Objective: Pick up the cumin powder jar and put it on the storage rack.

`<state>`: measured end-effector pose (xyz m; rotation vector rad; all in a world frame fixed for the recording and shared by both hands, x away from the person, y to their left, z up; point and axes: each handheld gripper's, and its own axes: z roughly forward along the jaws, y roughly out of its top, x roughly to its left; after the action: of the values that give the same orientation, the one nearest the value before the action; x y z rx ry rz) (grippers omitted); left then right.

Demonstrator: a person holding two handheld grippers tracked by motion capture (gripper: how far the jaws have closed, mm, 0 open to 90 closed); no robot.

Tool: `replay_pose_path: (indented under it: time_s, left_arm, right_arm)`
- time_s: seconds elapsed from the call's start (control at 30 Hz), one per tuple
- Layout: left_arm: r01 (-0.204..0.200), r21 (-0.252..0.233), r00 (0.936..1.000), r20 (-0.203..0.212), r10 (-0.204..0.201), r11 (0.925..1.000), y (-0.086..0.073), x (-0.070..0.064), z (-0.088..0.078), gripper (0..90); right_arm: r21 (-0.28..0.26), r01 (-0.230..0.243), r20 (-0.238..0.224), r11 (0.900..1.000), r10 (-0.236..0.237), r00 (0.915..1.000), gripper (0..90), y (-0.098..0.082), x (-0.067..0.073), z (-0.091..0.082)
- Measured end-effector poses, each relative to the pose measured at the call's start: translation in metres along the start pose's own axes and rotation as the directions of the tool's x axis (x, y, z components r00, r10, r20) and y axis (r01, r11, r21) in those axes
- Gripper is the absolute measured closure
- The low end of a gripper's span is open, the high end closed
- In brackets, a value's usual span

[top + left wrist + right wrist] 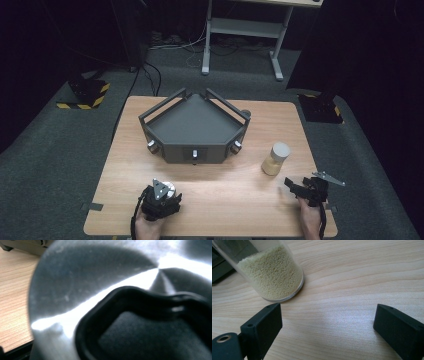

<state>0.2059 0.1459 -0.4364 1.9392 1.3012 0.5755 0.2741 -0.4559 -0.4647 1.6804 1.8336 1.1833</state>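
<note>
wooden table (210, 190) with grey tray (195, 127); left tongs (161, 197) clamped on metal lid (100, 277), right tongs (327, 327) agape beside grain jar (274, 275).

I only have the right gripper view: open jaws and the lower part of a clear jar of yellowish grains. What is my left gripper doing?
Observer: The left gripper is shut on a shiny round metal piece, near the front edge of the table.
Operator: Is there a lid on the jar?
Observer: Yes. The jar stands upright with a pale lid on top.
Operator: Anything else on the table?
Observer: A dark grey tray with knobs on its front walls sits mid-table, beyond both grippers and apart from the jar.
</note>
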Motion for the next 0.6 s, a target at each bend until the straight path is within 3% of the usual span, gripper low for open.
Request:
replay_pose_path:
  time_s: [0.6]
  left_arm:
    - [-0.038, 0.025, 0.9985, 0.041, 0.037, 0.999, 0.022, 0.005, -0.009, 31.5]
  right_arm:
    - [-0.021, 0.008, 0.0, 1.0, -0.008, 1.0, 7.9, -0.004, 0.001, -0.002]
